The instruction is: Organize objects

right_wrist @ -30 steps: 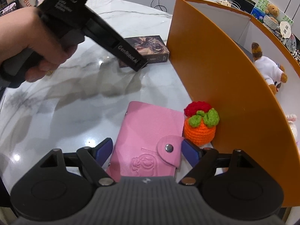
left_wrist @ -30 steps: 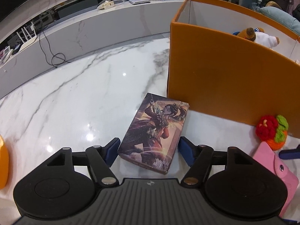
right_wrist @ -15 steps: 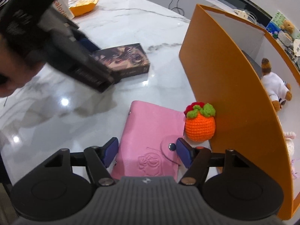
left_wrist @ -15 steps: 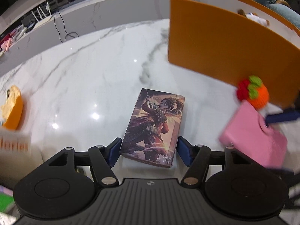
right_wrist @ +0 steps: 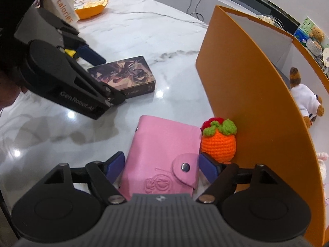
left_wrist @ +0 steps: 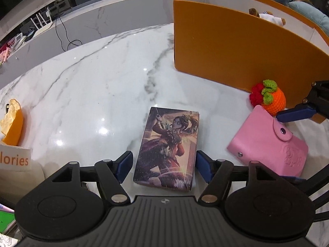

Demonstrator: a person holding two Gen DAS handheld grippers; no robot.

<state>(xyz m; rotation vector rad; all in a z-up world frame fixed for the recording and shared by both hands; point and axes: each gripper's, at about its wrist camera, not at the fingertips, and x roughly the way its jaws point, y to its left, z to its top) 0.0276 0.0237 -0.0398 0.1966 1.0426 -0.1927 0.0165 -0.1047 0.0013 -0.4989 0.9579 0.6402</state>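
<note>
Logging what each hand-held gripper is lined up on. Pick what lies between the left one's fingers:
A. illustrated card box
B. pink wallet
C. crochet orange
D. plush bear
A: the left hand-held gripper has its blue pads on either side of the card box, with gaps, while the wallet lies off to its right.

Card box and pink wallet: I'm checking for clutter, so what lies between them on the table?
Nothing: in the left wrist view only bare marble separates the card box from the pink wallet.
</note>
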